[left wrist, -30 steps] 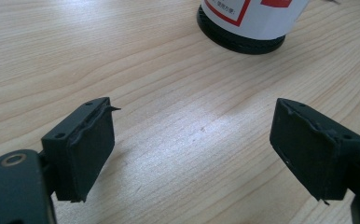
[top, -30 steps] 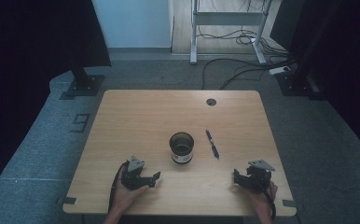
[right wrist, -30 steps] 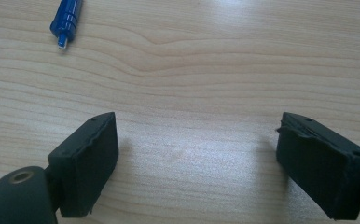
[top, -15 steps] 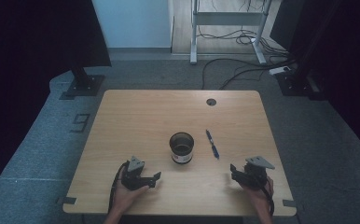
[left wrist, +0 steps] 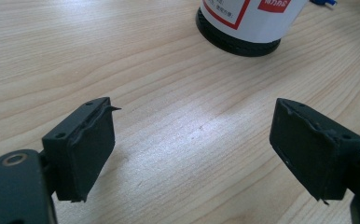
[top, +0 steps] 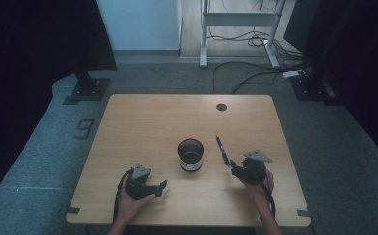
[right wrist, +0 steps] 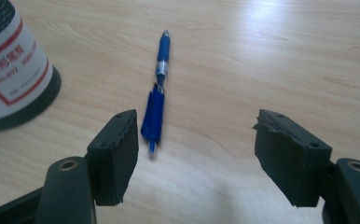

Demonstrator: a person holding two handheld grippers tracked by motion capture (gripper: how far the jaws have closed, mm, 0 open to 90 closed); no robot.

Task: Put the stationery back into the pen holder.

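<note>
A black mesh cup [top: 191, 154] with a white, red-printed label stands at the middle of the wooden table [top: 143, 122]. To its right lies a blue pen [top: 221, 151], lengthwise away from me. My right gripper [top: 234, 167] hovers just short of the pen's near end, open; in the right gripper view the pen [right wrist: 157, 100] lies just ahead of the left jaw, with the cup [right wrist: 10, 70] at far left. My left gripper [top: 160, 188] rests open at the front left, and the cup's base [left wrist: 243, 23] shows ahead of its empty jaws.
A round cable hole [top: 221, 106] sits near the table's far edge. Beyond the table are a metal stand [top: 236, 34] with cables on the floor and dark curtains on both sides. Bare wood lies to the left and behind the cup.
My right gripper has moved forward and left toward the pen's near end. The left gripper, the cup and the pen have stayed put.
</note>
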